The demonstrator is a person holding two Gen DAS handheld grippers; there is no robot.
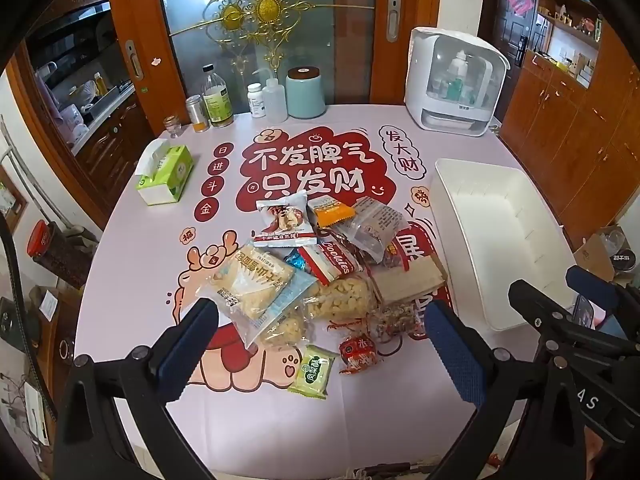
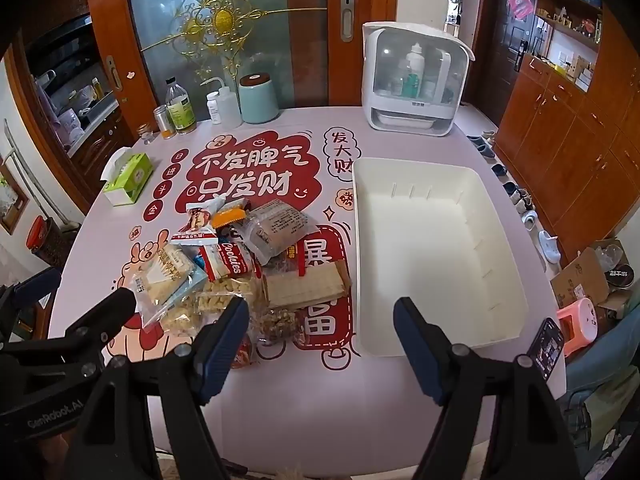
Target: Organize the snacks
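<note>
A pile of snack packets (image 1: 320, 272) lies in the middle of the table, seen in the right wrist view as the same snack pile (image 2: 244, 264). To its right stands an empty white bin (image 1: 492, 236) with ribbed inner walls, the white bin (image 2: 432, 256) filling the right half of the right wrist view. My left gripper (image 1: 324, 344) hovers open above the near edge of the pile, with a small green packet (image 1: 313, 372) and a red one (image 1: 358, 354) below it. My right gripper (image 2: 320, 344) is open over bare tablecloth between pile and bin, holding nothing.
A green tissue box (image 1: 166, 176) sits at the left. Bottles and a teal canister (image 1: 306, 94) line the far edge, beside a white countertop cabinet (image 1: 454, 84). The table (image 1: 140, 320) carries a printed pink cloth. Wooden cupboards stand right, with shoes and boxes on the floor.
</note>
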